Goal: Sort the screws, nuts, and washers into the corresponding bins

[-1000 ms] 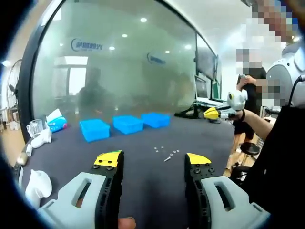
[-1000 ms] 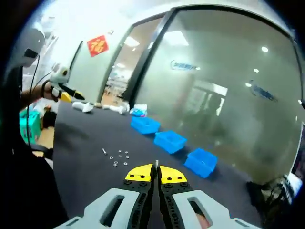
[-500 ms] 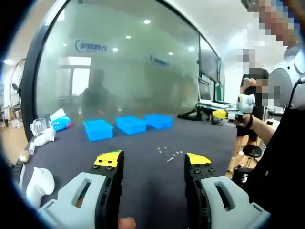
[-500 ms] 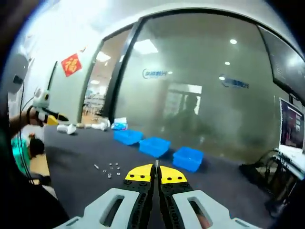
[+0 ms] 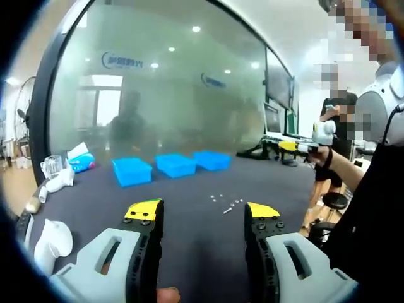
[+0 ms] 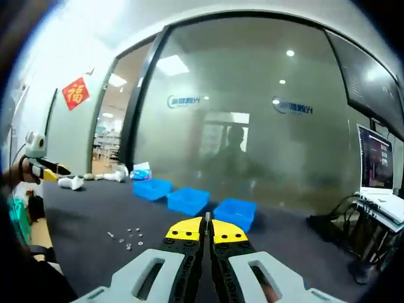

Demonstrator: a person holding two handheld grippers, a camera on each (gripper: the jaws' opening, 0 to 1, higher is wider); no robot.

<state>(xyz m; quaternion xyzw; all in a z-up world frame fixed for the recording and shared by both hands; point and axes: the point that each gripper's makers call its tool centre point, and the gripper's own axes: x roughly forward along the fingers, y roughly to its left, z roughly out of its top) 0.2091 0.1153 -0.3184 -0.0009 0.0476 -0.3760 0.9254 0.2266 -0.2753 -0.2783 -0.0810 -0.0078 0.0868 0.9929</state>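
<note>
- Left tongs point(image 5: 202, 211) apart, empty, above bench point(image 5: 189, 233).
- Right tongs point(image 6: 206, 230) clamped on a screw point(image 6: 207, 217).
- Hardware point(image 5: 224, 201) loose on bench, in front of the bins point(image 5: 173, 165).

The small fasteners point(image 5: 224, 202) scattered on the dark table point(image 5: 189, 227) are too small to sort into screws, nuts or washers, the three blue bins point(image 6: 186, 199) hide their contents, and frosted glass point(image 6: 252, 126) blurs the room behind.
</note>
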